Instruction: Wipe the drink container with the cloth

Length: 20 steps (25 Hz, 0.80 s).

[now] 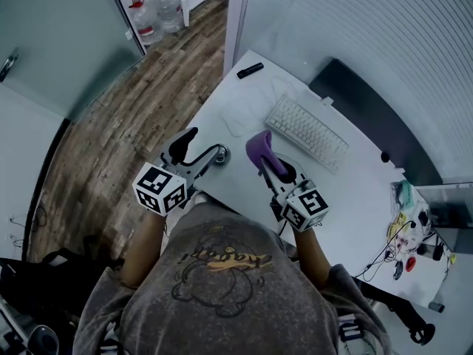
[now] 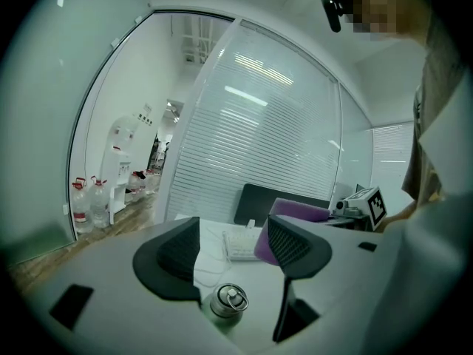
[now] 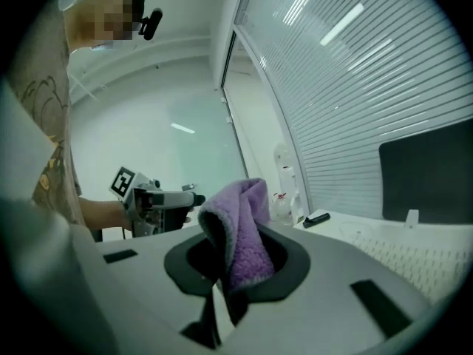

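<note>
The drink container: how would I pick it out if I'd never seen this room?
Find the white table, then its near left edge, where the left gripper points with jaws apart. Low between them stands the drink container, a small silver bottle with a ring on its cap. It is the only round, shiny thing there; the keyboard is flat, the cloth purple and soft.

Shirt print [image 1: 222,261]: a yellow script word across a drawing, too blurred to read.
Left marker cube [image 1: 160,189]: black-and-white square patterns only, no letters or numbers.
Right marker cube [image 1: 307,207]: the same kind of pattern, no text.
Water bottles [image 1: 159,9]: red labels, the print is too small to read.
Keyboard [image 1: 307,132]: the key letters cannot be made out.
</note>
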{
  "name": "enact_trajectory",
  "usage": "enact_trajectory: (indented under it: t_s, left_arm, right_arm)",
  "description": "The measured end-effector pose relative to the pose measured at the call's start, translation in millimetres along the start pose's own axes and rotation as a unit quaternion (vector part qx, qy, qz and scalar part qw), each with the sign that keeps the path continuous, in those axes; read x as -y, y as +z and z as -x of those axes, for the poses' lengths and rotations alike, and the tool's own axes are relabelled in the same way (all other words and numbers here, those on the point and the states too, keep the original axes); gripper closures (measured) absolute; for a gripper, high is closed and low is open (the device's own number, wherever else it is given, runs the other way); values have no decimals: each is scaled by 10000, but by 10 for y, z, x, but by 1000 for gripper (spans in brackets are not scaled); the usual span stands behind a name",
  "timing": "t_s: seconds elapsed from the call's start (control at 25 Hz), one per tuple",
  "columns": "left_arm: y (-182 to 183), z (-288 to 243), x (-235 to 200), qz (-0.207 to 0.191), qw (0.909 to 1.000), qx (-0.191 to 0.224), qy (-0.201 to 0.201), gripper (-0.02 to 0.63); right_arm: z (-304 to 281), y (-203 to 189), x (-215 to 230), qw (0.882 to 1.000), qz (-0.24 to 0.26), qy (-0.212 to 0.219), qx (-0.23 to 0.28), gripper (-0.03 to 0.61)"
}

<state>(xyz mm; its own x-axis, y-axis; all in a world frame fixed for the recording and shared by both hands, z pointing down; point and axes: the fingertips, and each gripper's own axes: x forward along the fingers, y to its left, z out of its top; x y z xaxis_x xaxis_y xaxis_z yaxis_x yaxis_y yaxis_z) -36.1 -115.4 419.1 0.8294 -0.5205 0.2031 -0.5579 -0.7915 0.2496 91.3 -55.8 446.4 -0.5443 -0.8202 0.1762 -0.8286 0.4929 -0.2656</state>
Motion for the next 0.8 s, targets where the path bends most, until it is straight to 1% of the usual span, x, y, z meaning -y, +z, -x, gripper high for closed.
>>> enact_trajectory:
  t_s: [0.12, 0.24, 0.36, 0.48, 0.56, 0.64, 0.8]
  left_arm:
    - [17, 40, -18, -76, 9999, 125, 77, 331]
    - [27, 89, -70, -87, 9992, 319, 228, 331]
    - [-15, 126, -156, -169, 9979, 405, 480, 338]
    - [-114, 147, -267, -221, 9961, 389, 754, 430]
    - [-196, 155, -345, -193, 9951, 354, 902, 496]
    - [-269, 165, -407, -141, 9940, 318, 1036, 545]
    - [-382, 158, -481, -26, 9923, 229, 1216, 574]
  right_arm:
    - [42, 78, 131, 9987, 109, -444, 226, 523]
    - [77, 132, 242, 9949, 275, -904, 353, 523]
    - [76, 120, 311, 9921, 344, -1144, 377, 523]
    - [49, 66, 338, 9915, 347, -1188, 392, 523]
    - [21, 19, 349, 9915, 294, -1197, 417, 523]
    - [-12, -37, 355, 9918, 228, -1196, 399, 523]
    - [-63, -126, 369, 9925, 200, -1166, 317, 523]
